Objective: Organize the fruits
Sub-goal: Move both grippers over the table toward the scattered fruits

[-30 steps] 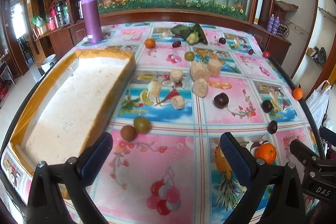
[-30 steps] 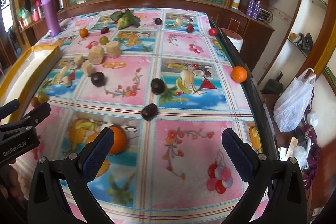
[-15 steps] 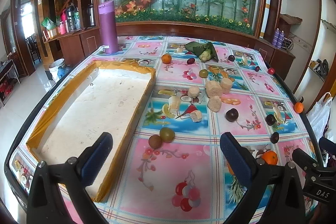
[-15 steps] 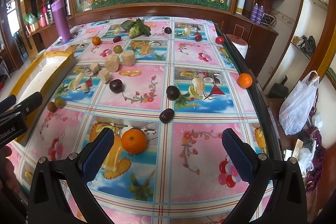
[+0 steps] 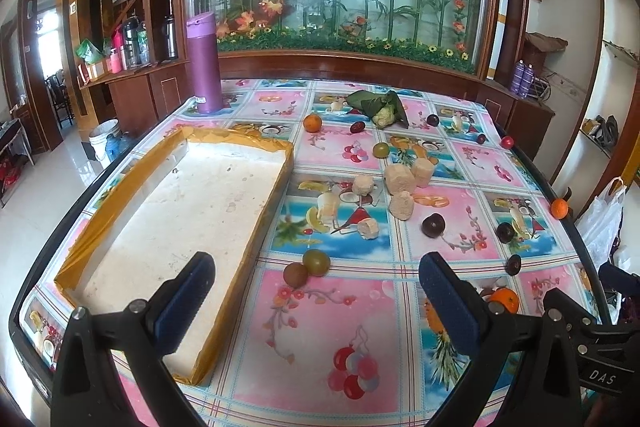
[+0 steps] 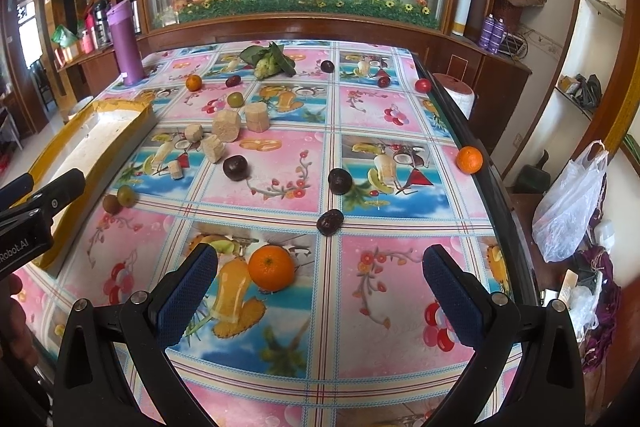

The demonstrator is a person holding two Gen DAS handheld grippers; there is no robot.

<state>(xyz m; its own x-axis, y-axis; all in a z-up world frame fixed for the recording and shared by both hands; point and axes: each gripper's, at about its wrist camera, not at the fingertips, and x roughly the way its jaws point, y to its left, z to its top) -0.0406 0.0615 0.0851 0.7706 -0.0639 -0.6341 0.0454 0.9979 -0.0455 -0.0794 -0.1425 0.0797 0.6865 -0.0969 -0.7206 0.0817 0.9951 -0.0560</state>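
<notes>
On the table's left side, long tray (image 5: 168,223) running lengthwise away, left gripper (image 5: 316,301) and right gripper (image 6: 320,291) both spread, empty.

Glossy plastic tablecloth (image 6: 360,115); rough white foam tray (image 5: 168,211).

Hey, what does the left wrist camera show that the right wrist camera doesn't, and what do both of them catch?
Only the left wrist view shows the whole white tray, end to end, with nothing in it. Only the right wrist view shows the paper roll beyond the table's right edge. Both show the purple flask, the cauliflower, the near orange and the touching green and brown fruits. Each also catches the other gripper, left gripper and right gripper, jaws open.
</notes>
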